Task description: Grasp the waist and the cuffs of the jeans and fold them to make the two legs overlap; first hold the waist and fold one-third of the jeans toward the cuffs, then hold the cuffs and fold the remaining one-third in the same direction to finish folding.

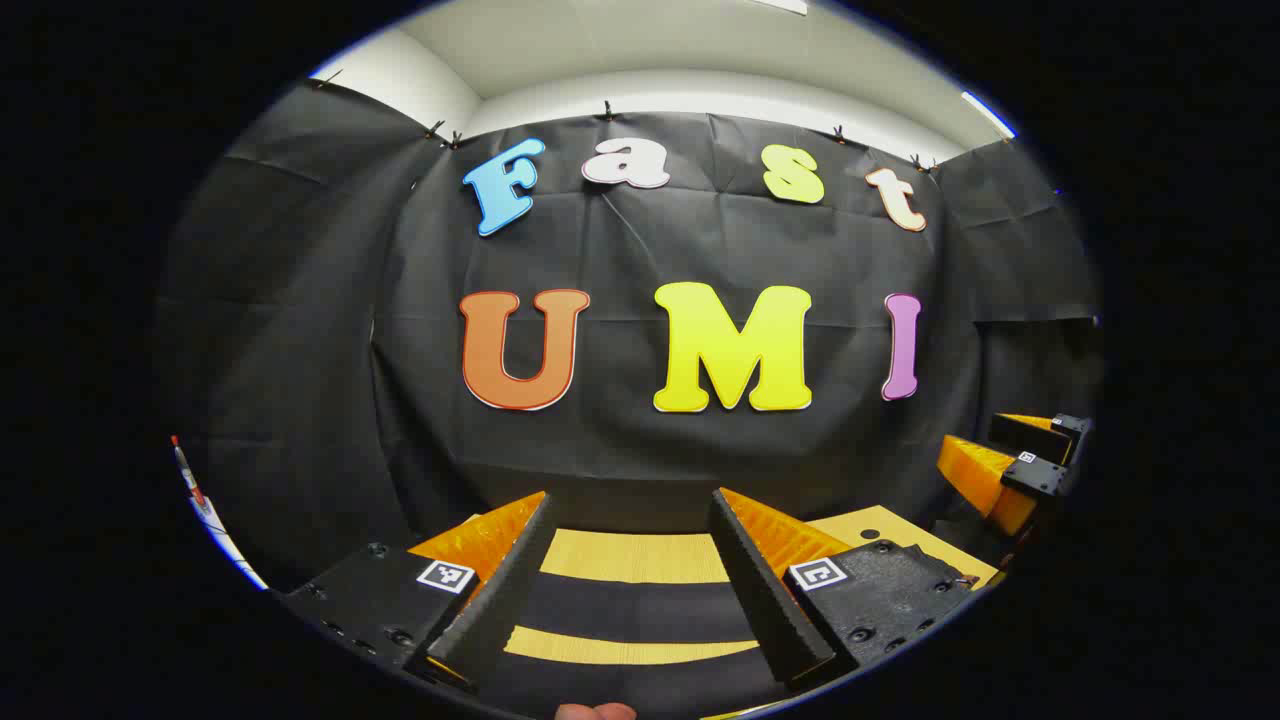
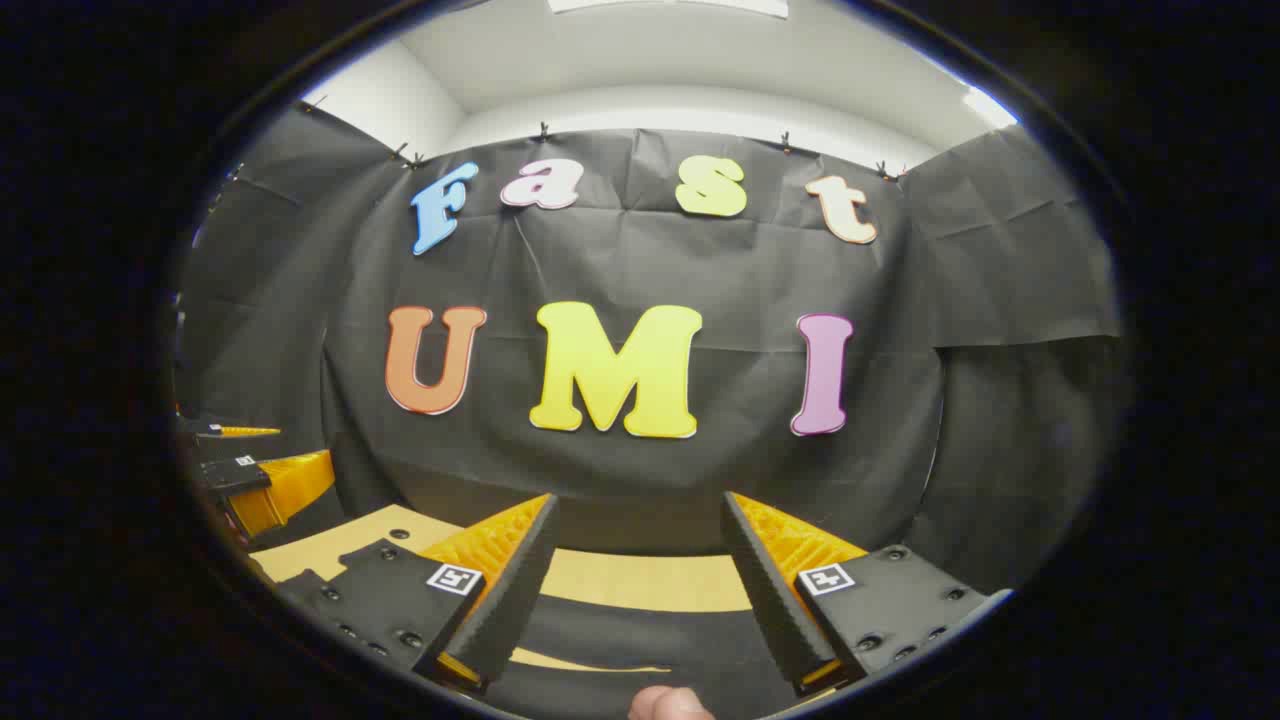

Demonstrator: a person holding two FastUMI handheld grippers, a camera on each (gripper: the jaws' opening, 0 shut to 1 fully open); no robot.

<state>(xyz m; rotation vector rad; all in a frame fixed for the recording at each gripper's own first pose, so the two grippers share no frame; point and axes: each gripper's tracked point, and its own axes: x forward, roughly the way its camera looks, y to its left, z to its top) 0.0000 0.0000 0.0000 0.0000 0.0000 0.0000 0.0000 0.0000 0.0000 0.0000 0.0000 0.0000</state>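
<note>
Dark cloth (image 1: 630,605) that looks like the jeans lies in bands across the yellow table (image 1: 640,555), below and between my left gripper's fingers. My left gripper (image 1: 630,495) is open and holds nothing, pointing level at the booth wall. The right gripper (image 1: 1010,470) hovers at the far right of the left gripper view. In the right gripper view the same dark cloth (image 2: 620,635) lies under my open right gripper (image 2: 640,497), with nothing between its fingers. The left gripper (image 2: 260,480) sits off to the left there. Most of the jeans are hidden below both views.
The black cloth wall (image 1: 640,450) stands close behind the table's far edge (image 2: 640,580). A fingertip of the holding hand (image 1: 595,711) pokes in at the bottom of the left gripper view, and another fingertip (image 2: 665,703) in the right gripper view.
</note>
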